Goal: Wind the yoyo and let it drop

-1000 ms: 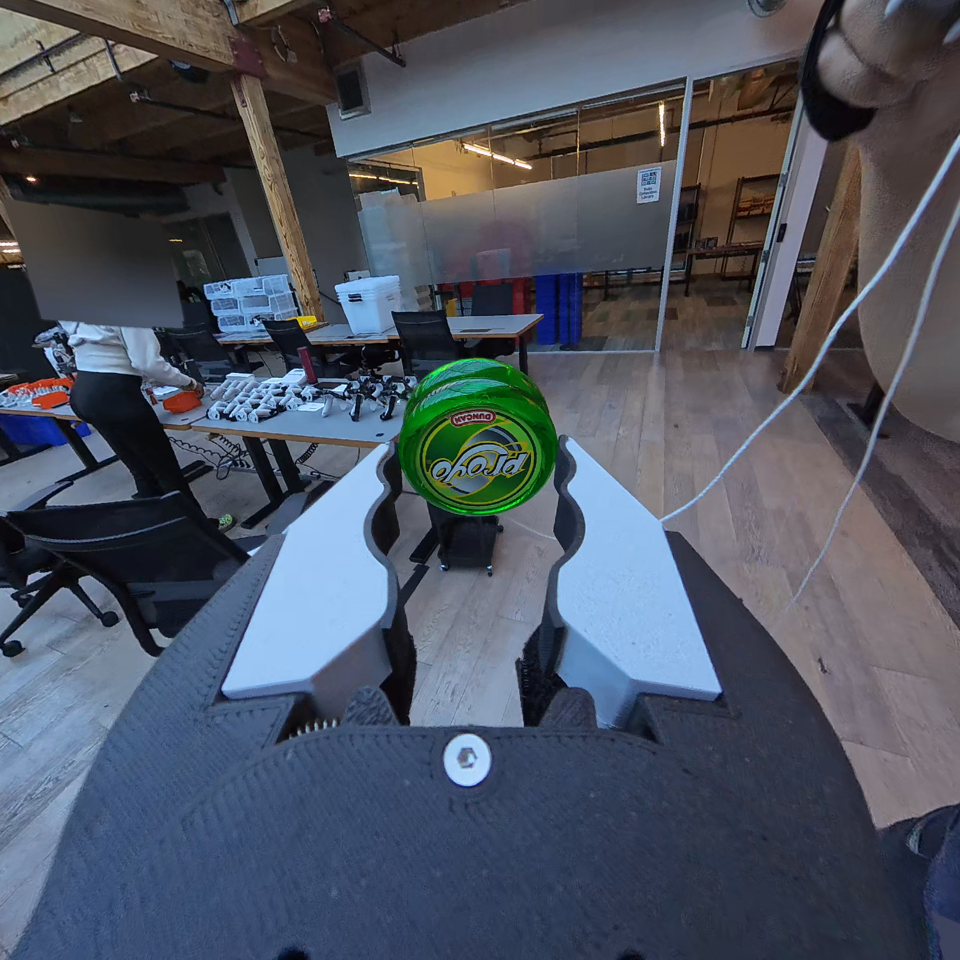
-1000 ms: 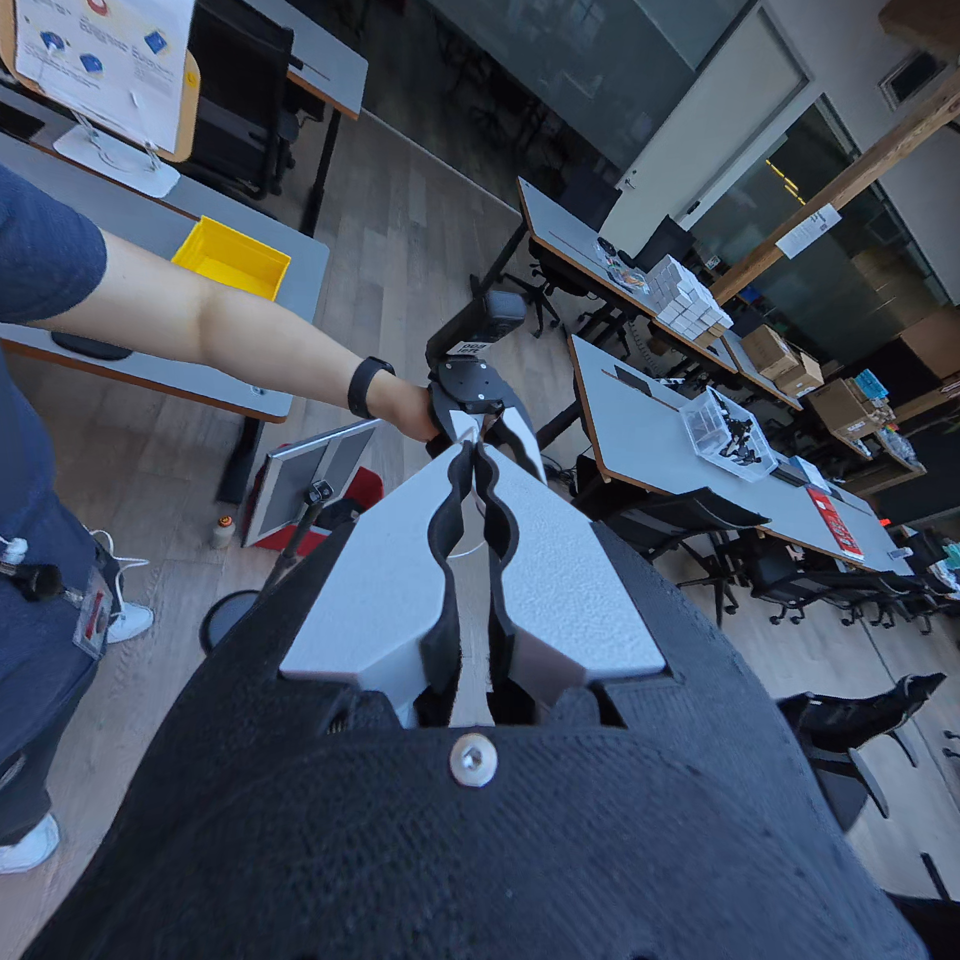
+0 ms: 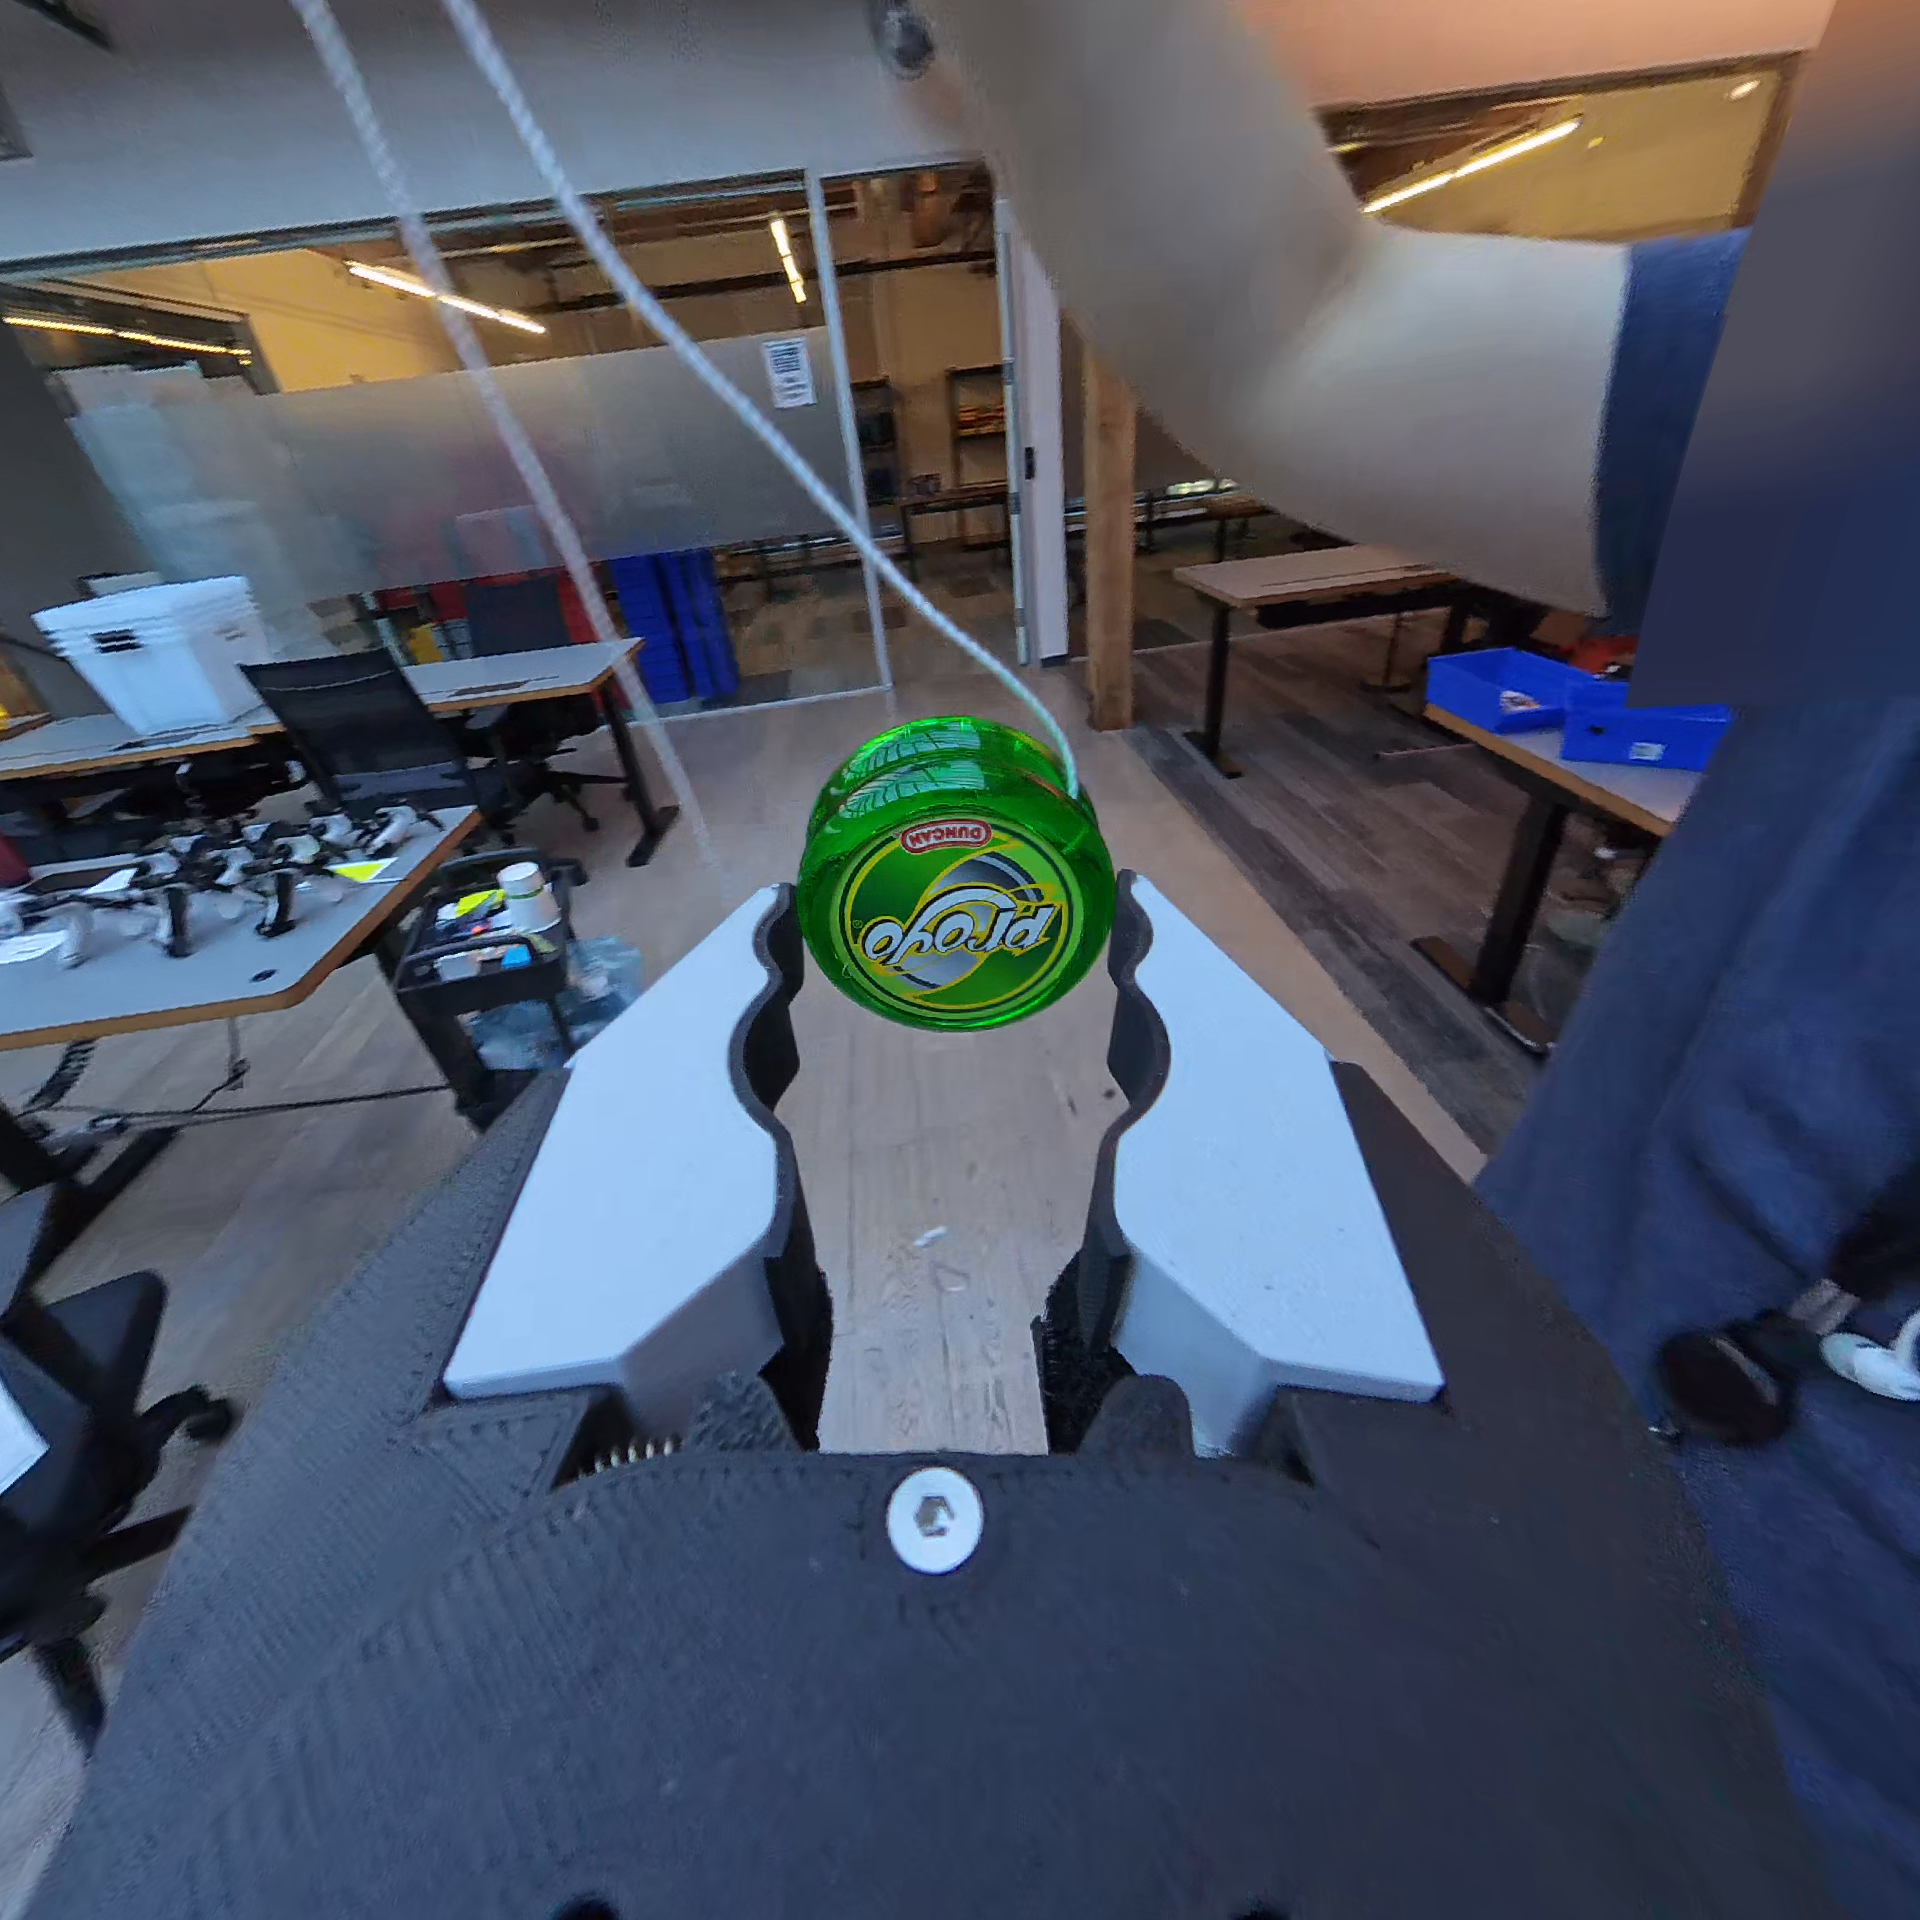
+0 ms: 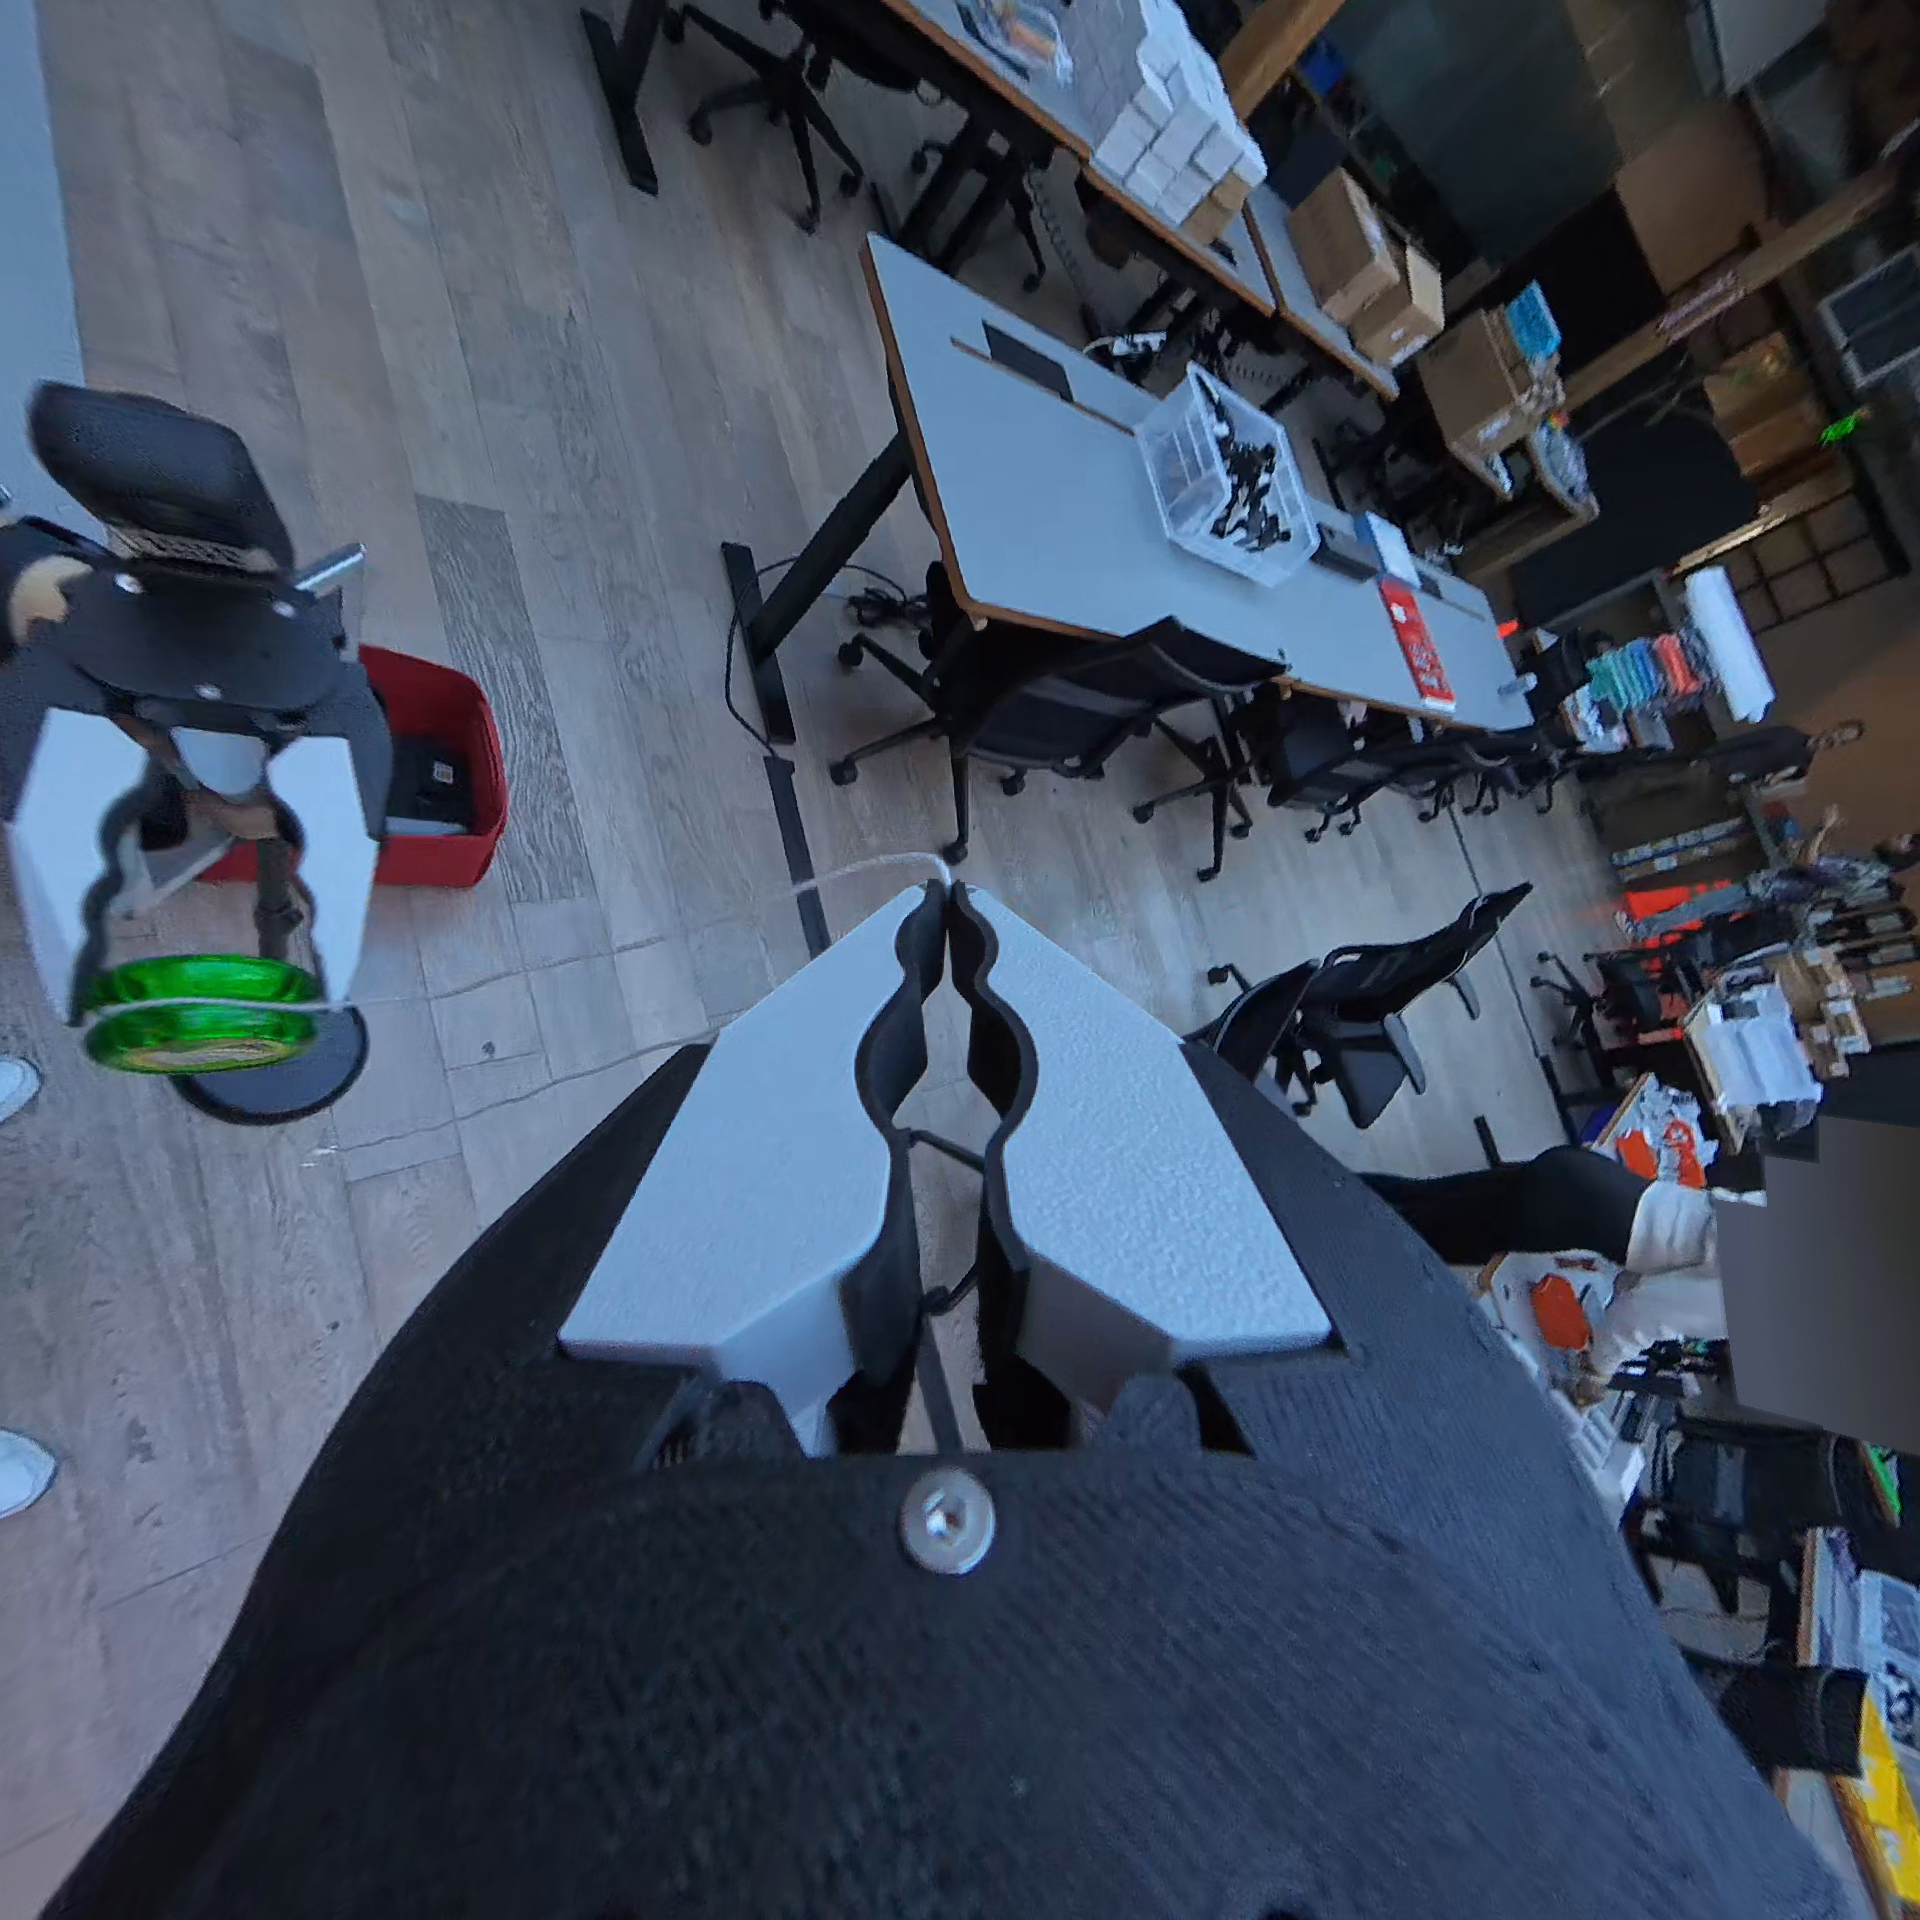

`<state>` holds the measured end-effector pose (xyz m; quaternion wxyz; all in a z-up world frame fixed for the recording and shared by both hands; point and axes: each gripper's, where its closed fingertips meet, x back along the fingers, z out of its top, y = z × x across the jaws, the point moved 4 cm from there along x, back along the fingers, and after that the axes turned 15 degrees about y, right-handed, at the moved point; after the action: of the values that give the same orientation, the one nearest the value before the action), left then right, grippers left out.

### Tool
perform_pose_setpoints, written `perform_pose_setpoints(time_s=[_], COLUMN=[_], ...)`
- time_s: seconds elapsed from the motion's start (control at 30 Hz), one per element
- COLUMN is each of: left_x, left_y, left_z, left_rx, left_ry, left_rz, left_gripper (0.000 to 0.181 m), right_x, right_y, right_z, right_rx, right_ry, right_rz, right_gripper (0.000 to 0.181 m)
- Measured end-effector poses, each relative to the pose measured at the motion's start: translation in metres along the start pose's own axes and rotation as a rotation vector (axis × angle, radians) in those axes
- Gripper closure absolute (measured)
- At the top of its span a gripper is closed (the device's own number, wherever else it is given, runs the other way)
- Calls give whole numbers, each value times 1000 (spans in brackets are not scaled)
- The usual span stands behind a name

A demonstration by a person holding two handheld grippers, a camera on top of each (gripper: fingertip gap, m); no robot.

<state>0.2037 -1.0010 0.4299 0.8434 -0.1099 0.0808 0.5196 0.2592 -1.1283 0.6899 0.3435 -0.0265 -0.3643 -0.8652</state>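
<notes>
My left gripper (image 3: 956,904) is shut on the translucent green yoyo (image 3: 951,883), gripping it by its rims at the fingertips. The white string (image 3: 717,384) runs from the yoyo's groove up and to the left, out of the top of the left wrist view. My right gripper (image 4: 948,891) is shut on the white string (image 4: 852,873) at its fingertips. The right wrist view also shows the yoyo (image 4: 197,1013) at the far left, with string wound in its groove, held by the left gripper (image 4: 197,997).
The person's arm (image 3: 1299,343) and blue clothing (image 3: 1714,935) fill the right of the left wrist view. Desks (image 4: 1049,509), office chairs (image 4: 1070,707) and a red bin (image 4: 436,769) stand on the wood floor. A small black cart (image 3: 488,966) stands ahead. There is about 25 centimeters between the tips of the two grippers.
The right gripper has swung away from the yoyo, which now sits far left in its view. The string now runs up and left instead of right. The left gripper still holds the yoyo.
</notes>
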Motion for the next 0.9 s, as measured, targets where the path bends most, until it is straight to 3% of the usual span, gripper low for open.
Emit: perform_pose_setpoints(time_s=[0.23,0.4,0.53,0.7,0.9], left_x=[0,21,45,69,81], left_y=[32,9,-14,-46,-76], left_z=[23,39,50,50,27], left_rx=[92,57,86,130,48], left_ry=[149,198,267,312,164], left_rz=[-124,32,159,305,475], left_gripper=[123,123,123,123,123], right_x=[-29,-31,-32,-33,-8], right_y=[-12,-51,-104,-175,-198], right_z=[-103,-150,-176,-165,-89], right_rx=[-170,-261,-311,-278,-141], right_ry=[-126,-91,-65,9,149], right_rz=[58,111,189,330,388], right_gripper=[181,181,181,181,181])
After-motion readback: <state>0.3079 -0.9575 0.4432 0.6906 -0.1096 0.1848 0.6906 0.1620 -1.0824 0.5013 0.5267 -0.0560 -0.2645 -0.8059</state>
